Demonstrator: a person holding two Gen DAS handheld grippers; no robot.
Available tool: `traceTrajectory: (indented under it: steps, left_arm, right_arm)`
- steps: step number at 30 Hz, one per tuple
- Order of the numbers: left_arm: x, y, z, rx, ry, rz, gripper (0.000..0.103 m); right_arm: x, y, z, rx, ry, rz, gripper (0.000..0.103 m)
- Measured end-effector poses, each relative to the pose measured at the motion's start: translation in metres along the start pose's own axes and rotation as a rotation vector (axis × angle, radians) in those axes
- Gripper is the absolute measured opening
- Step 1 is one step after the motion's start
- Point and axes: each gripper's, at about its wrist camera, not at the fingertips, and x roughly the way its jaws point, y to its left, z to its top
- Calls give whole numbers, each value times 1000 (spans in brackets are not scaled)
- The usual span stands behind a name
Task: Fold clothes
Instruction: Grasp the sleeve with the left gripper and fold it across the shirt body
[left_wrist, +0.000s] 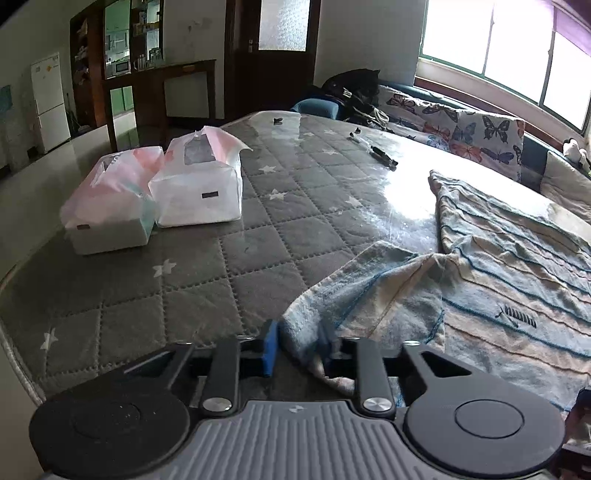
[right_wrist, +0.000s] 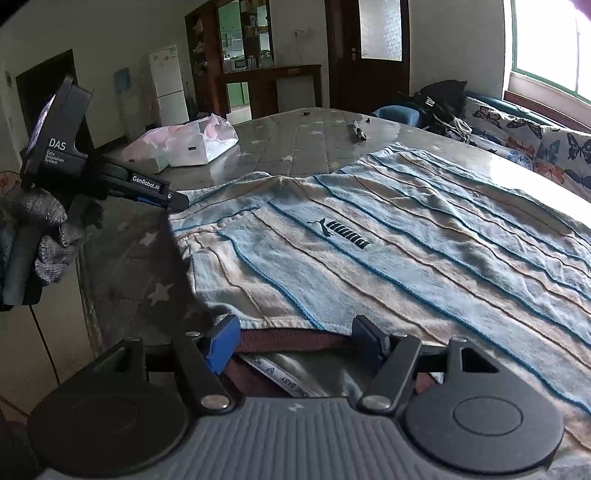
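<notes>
Right up against my left claw is the sleeve end of the striped shirt, and the pads are pinched onto a bunched bit of that fabric. Shirt count: one, pale blue and cream stripes with a dark logo on the chest, lying spread flat on the worktop, which has a grey quilted cover with white stars under a shiny clear sheet.

My right claw is spread wide, sitting at the near edge of the shirt with nothing gripped; the hem runs just past its tips.

Other counts: two tissue packs side by side on the far left of the worktop, one dark pen-like thing further back, and a couple of tiny dark bits near the far edge.

View differences: the right wrist view shows my left claw from the side, nose on the sleeve, with my gloved hand around the handle, plus a strip of maroon trim at the worktop edge. The left wrist view alone shows the wide window.
</notes>
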Motion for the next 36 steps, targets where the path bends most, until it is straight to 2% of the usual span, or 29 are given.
traceTrajectory:
  steps: [3, 8, 16, 22, 28, 29, 31, 33, 36]
  left_arm:
    - [-5, 0, 2, 0, -21, -22, 8]
    - [-22, -7, 12, 9, -74, -109, 7]
    - [-54, -50, 23, 107, -144, -301, 6]
    - [-63, -87, 12, 208, -124, -481, 7]
    - [-54, -112, -10, 303, -55, -567, 10]
    - [-53, -115, -13, 316, -46, -576, 12]
    - [-54, -117, -20, 345, -35, -588, 25]
    - [-57, -115, -26, 361, -42, -590, 50]
    - [-60, -109, -29, 368, -56, -581, 63]
  right_arm:
    - [0, 0, 0, 3, -2, 1, 69]
    - [0, -1, 0, 6, -4, 1, 69]
    - [-5, -4, -1, 26, -19, 1, 69]
    - [-18, -17, 0, 83, -54, -20, 69]
    - [-28, -42, -1, 178, -78, -57, 69]
    - [-30, -45, -1, 190, -81, -62, 69]
    - [-32, -50, 2, 209, -88, -65, 68]
    - [-32, -54, 6, 226, -92, -61, 66]
    - [-28, -55, 12, 243, -87, -37, 65]
